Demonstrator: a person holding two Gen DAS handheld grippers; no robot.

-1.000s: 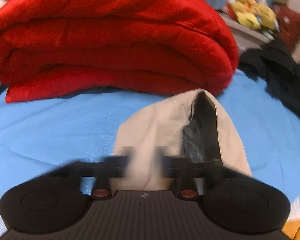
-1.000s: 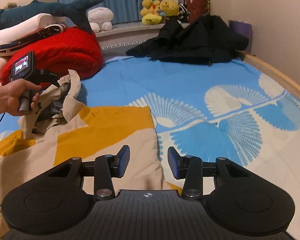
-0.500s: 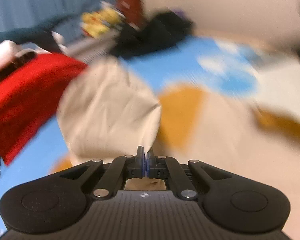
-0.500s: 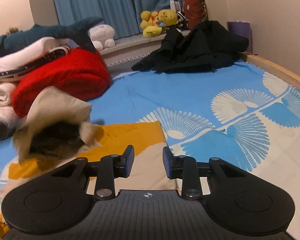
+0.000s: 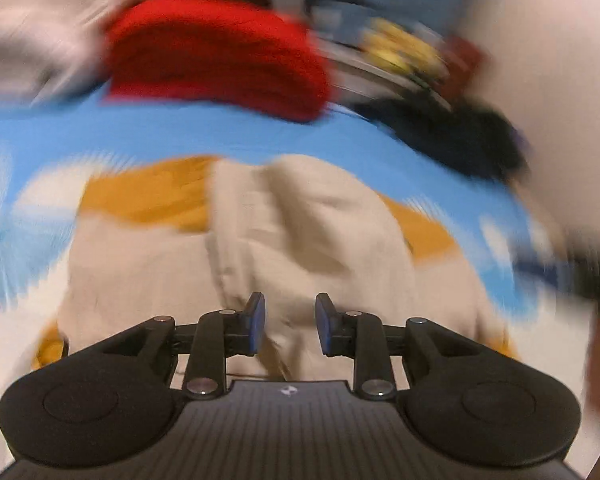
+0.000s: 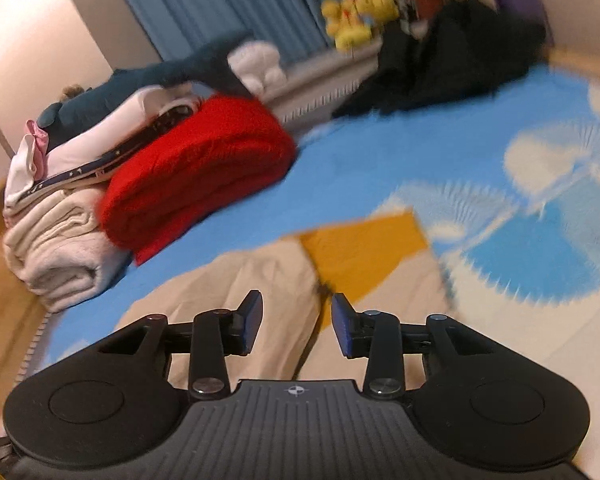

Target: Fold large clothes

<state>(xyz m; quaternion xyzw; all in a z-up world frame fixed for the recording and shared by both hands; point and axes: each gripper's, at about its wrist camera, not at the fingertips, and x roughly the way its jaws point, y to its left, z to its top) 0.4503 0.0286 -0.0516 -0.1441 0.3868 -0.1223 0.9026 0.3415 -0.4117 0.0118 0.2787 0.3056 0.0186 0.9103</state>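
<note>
Left gripper [image 5: 289, 327]: jaws have just been opening; parted now, beige cloth below the gap, pads not pressing it.
Right gripper [image 6: 297, 326]: jaws have just been opening; apart, nothing clamped.
Beige-and-mustard fabric garment [image 5: 300, 236]: spread on the blue patterned bedsheet [image 6: 360, 160], a beige part folded over its middle, directly under both grippers.
Folded red fleece blanket [image 6: 204, 176]: beyond the garment, to its left.
Cream folded towel stack [image 6: 56, 252]: touching the blanket's left side.
Black clothes heap [image 6: 452, 52]: far end of the bed.
Yellow plush toys [image 6: 356, 12]: on the ledge behind.
</note>
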